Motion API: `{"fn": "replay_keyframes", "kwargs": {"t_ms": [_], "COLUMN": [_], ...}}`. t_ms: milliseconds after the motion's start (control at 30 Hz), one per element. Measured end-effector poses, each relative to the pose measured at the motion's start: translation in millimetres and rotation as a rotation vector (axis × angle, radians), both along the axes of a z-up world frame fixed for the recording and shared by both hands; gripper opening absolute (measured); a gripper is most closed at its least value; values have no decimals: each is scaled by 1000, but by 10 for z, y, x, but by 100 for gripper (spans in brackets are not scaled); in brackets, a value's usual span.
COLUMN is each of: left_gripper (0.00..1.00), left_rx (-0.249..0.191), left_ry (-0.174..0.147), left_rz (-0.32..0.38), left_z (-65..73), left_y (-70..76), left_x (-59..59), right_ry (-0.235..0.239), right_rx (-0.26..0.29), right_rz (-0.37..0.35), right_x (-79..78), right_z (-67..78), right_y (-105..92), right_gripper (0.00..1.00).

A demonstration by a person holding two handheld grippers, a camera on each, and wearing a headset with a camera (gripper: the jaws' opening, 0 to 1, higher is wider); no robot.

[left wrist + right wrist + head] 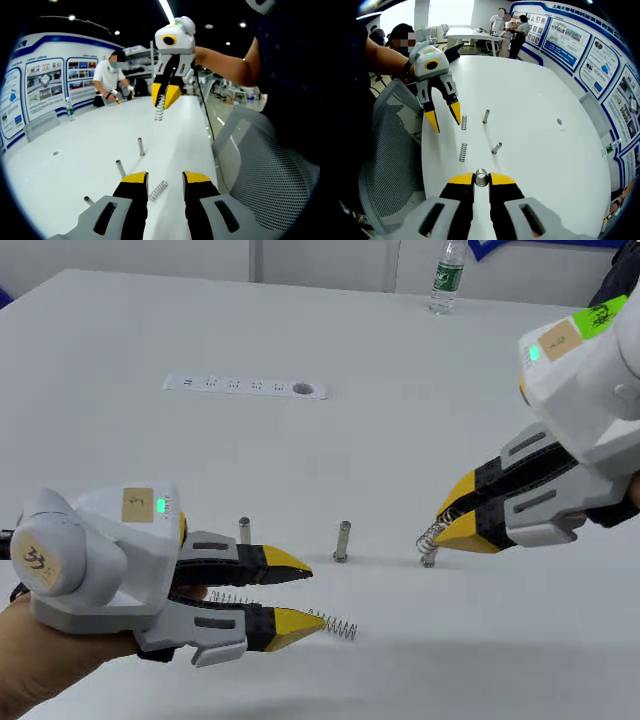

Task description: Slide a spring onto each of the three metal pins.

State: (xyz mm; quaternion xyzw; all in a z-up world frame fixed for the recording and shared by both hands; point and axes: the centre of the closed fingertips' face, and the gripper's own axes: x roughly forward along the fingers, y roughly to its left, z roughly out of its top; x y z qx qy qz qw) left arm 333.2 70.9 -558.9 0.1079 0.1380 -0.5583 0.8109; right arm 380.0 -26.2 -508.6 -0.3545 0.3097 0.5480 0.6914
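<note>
Gripping a spring (428,538) by its upper coils, with the jaws of the right hand-held gripper (437,528) pinched shut on it. Hung the coil steeply downward off the tips, long axis leaning slightly rather than plumb, lower end directly beneath the tips and right at the top of a metal pin (429,561) standing upright on the bench (400,440). Could not make out any contact between coil and pin. Judged the coming move to hinge on squaring that axis with the pin before lowering. Sat raised above the bench, nose pitched down toward the pin. Hovered the left hand-held gripper (316,595) low, jaws apart and gripping nothing, with a loose spring (338,626) lying flat just past its lower tip. Sat well apart from that first pin, with the second pin (342,540) and third pin (245,530) bare, just ahead of its tips.
</note>
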Motion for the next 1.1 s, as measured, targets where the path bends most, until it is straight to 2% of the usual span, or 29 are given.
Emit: {"fn": "replay_keyframes", "kwargs": {"t_ms": [133, 267, 567, 700, 867, 1100], "left_gripper": [29, 30, 33, 35, 38, 41], "left_rx": [-9, -14, -24, -27, -31, -37], "left_ry": [2, 9, 21, 25, 32, 42], "left_rz": [33, 61, 96, 108, 124, 148], "left_z": [9, -7, -21, -38, -57, -84], "left_y": [99, 182, 260, 296, 335, 404], "left_x": [-1, 4, -11, -11, -14, -20], "right_ry": [-24, -38, -28, -9, 9, 33], "right_rx": [-8, -23, -96, -117, -173, -181], "right_rz": [-56, -84, -90, -77, -80, -78], "right_x": [169, 290, 488, 556, 649, 670], "right_z": [43, 26, -223, -336, -498, -597], "right_y": [-154, -219, -186, -148, -212, -213], "right_gripper": [12, 12, 12, 12, 12, 12]}}
